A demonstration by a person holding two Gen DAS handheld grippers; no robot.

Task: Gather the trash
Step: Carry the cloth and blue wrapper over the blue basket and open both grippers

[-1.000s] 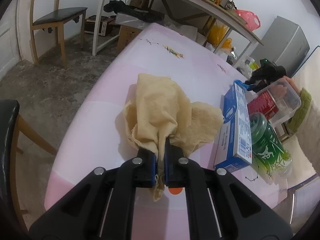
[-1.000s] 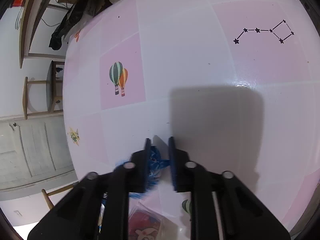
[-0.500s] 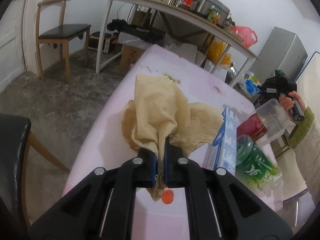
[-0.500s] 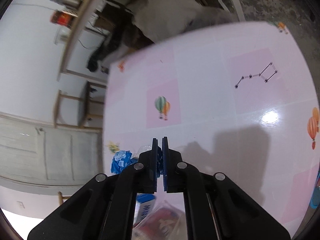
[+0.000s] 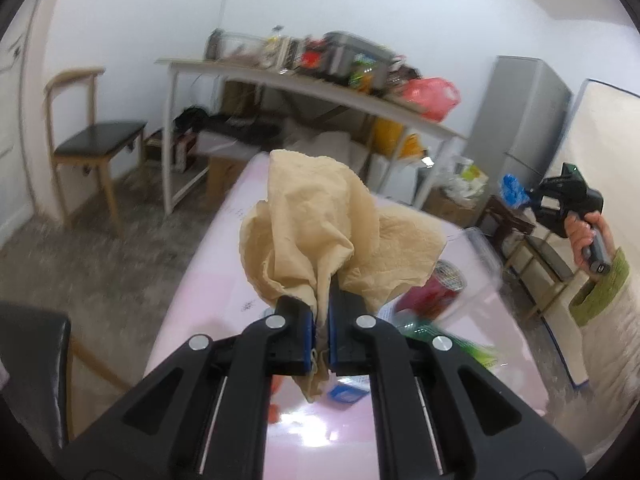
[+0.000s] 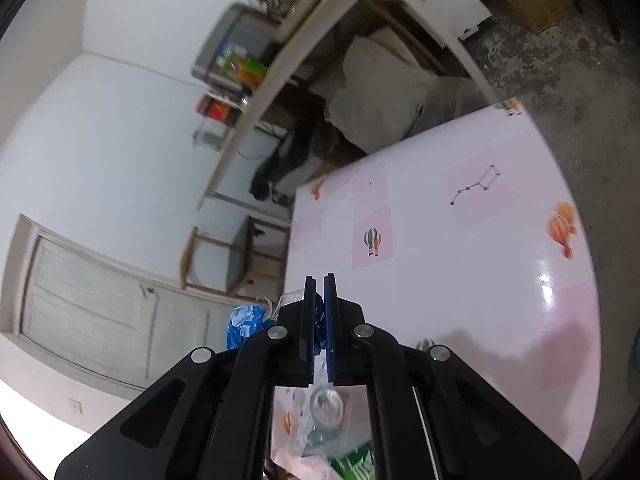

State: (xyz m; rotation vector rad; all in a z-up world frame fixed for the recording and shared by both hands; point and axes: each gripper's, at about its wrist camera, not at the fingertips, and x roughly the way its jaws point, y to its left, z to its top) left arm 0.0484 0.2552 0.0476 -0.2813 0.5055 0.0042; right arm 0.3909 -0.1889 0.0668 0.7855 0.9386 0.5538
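Pinching a crumpled beige paper towel (image 5: 320, 236) between its nearly closed jaws, the left gripper (image 5: 320, 320) holds it up off the pink table (image 5: 208, 280), where a red can (image 5: 432, 294) and a clear plastic container (image 5: 480, 264) lie blurred just behind the towel. Off to the right side, a person's hand (image 5: 588, 236) grips the right gripper (image 6: 319, 292), whose jaws are clamped narrow on a crumpled blue wrapper (image 6: 244, 324) that hangs to the left of its fingers, beyond the table's edge.
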